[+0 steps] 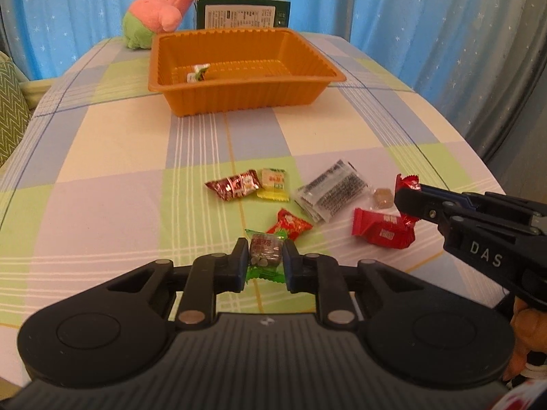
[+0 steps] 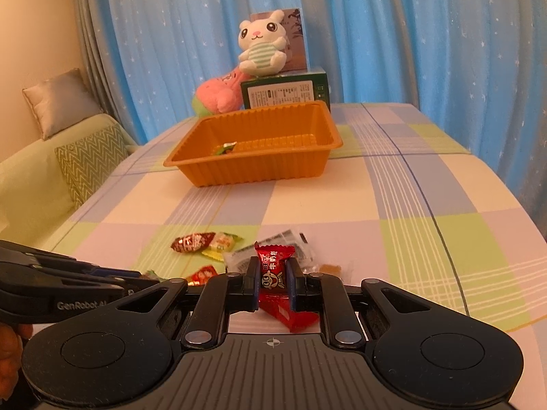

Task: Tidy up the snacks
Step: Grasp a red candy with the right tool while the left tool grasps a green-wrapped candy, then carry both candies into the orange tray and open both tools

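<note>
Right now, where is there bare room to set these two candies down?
The orange tray is nearly bare: one candy sits near its left end. The tablecloth between the tray and the loose snacks is also clear. The near strip around both grippers is crowded.

A checked tablecloth (image 1: 119,157) in pale yellow, green, blue and lilac squares covers the table. At its far end a pink and green plush toy (image 1: 155,17) lies on its side, leaning against a dark green box (image 2: 285,93) with a white printed label. On top of that box sits a white plush bunny (image 2: 261,44) in a green-striped shirt, with a brown carton (image 2: 295,39) upright behind it. Blue curtains (image 2: 410,34) dotted with small white stars hang behind. To the left stands a pale green sofa (image 2: 30,184) with a zigzag cushion (image 2: 90,164) and a grey cushion (image 2: 59,102).
</note>
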A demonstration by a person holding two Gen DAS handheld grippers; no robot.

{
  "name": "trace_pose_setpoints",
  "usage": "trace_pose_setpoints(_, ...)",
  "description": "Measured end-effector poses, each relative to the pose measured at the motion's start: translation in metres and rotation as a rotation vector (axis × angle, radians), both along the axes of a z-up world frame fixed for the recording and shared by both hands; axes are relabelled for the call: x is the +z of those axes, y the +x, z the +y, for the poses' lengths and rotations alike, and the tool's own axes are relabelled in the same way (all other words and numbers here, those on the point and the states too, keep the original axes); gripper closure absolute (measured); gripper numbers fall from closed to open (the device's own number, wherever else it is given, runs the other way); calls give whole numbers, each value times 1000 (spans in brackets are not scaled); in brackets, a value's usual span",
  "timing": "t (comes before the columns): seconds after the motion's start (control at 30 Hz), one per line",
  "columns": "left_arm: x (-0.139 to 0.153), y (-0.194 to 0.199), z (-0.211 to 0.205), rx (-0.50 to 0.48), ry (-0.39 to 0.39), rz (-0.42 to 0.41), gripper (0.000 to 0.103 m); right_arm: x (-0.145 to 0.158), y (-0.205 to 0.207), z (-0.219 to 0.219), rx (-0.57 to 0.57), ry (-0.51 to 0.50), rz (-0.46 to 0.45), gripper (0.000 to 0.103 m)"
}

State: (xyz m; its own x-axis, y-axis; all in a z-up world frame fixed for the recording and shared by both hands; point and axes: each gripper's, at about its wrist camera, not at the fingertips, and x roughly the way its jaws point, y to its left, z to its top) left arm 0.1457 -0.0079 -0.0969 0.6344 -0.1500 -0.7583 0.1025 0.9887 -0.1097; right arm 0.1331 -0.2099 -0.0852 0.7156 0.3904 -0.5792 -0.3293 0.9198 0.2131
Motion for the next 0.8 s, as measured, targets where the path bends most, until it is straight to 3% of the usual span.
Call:
trace_pose_setpoints(0.4,45,36,10,12,-2,-107,84,30,42,8,8,18,-55,87)
trace_pose_setpoints(0.8,73,115,29,38,-13,-207,84,49,129,29,29,17,-102,87)
